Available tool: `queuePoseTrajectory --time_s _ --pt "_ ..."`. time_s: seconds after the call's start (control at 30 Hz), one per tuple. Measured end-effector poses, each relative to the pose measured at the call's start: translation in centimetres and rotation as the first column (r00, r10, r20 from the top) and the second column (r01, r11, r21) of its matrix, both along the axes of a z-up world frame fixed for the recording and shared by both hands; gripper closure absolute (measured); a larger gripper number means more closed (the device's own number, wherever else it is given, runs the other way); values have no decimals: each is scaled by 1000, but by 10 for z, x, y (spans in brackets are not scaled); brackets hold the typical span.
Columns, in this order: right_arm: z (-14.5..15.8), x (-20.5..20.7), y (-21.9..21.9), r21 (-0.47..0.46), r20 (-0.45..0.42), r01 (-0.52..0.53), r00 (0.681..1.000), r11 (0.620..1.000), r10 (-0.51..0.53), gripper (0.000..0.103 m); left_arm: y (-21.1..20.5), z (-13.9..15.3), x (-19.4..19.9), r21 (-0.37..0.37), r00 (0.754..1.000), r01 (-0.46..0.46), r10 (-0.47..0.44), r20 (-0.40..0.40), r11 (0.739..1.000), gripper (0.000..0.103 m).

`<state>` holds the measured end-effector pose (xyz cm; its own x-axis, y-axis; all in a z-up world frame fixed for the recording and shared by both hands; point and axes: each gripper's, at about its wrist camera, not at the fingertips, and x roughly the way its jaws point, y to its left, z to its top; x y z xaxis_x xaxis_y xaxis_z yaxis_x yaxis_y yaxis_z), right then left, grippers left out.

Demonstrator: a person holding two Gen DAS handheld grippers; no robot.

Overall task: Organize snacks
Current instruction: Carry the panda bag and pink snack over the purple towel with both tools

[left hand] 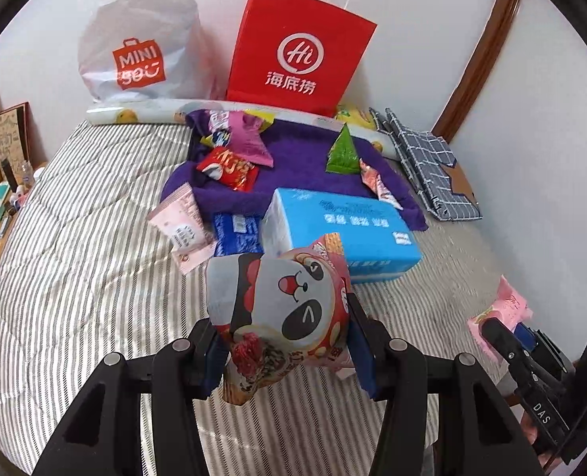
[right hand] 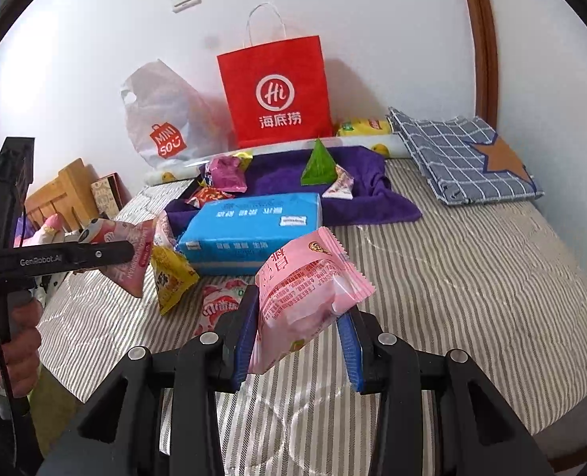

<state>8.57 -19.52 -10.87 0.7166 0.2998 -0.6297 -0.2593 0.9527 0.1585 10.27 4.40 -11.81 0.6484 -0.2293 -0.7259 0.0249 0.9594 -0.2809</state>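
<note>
Left wrist view: left tool (left hand: 283, 341) pinches a panda snack bag (left hand: 281, 317) at lower centre above the bed (left hand: 75, 277); right tool (right hand: 299, 341) clamps a pink snack packet (right hand: 305, 297). Either slick wrapper could slip out.

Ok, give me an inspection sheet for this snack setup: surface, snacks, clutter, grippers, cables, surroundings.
Surface: striped bedding, purple towel spread at the back.
Job's things: panda snack in left gripper; pink packet in right gripper; green pyramid pack and more packets on the towel; yellow packet on the bedding.
Clutter: blue tissue pack, checked cloth.
Grippers: each shut on its snack, lifted off the bedding.
Cables: nothing seen.
Surroundings: red bag and white bag against the wall; wooden stand at the bedside.
</note>
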Motion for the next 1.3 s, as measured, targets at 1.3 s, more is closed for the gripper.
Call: queuePoseTrajectory --time_s 1.3 --pt "37 124 20 -1 62 -13 998 1000 13 65 -24 31 94 58 998 25 -27 48 998 53"
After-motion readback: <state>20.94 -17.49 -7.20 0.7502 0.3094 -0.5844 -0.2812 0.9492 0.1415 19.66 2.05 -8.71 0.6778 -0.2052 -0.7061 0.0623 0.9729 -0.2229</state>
